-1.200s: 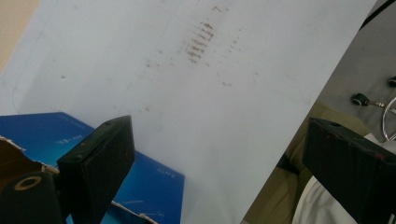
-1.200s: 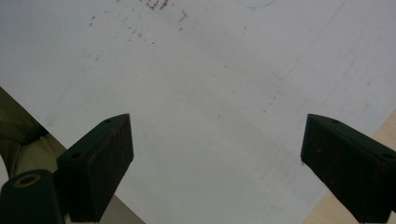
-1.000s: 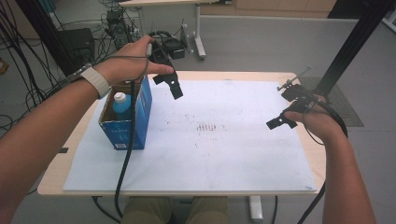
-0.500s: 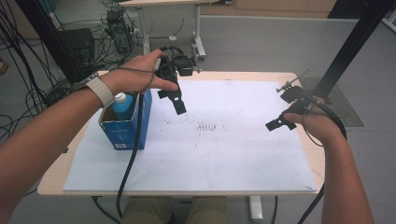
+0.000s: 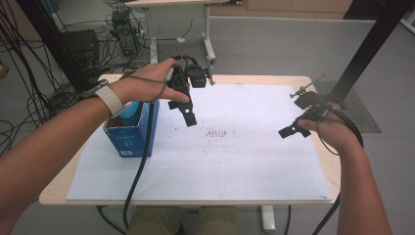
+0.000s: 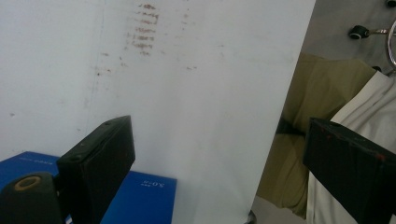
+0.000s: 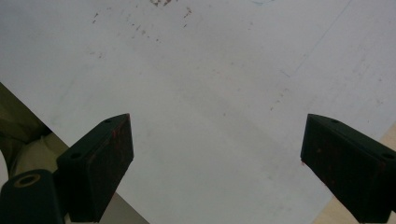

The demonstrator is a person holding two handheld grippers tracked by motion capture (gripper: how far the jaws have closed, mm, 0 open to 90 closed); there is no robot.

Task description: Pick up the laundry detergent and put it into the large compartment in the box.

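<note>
The left gripper [image 5: 188, 116] hangs above the white sheet [image 5: 235, 161] just beside the blue box [image 5: 128, 139], which stands near the counter's [image 5: 58, 188] left edge with a blue-capped bottle [image 5: 129, 110] inside. Its fingers [image 6: 100, 158] are spread wide and empty. The right gripper [image 5: 292, 129] hovers near the right edge, fingers [image 7: 98, 158] likewise released, holding nothing.
</note>
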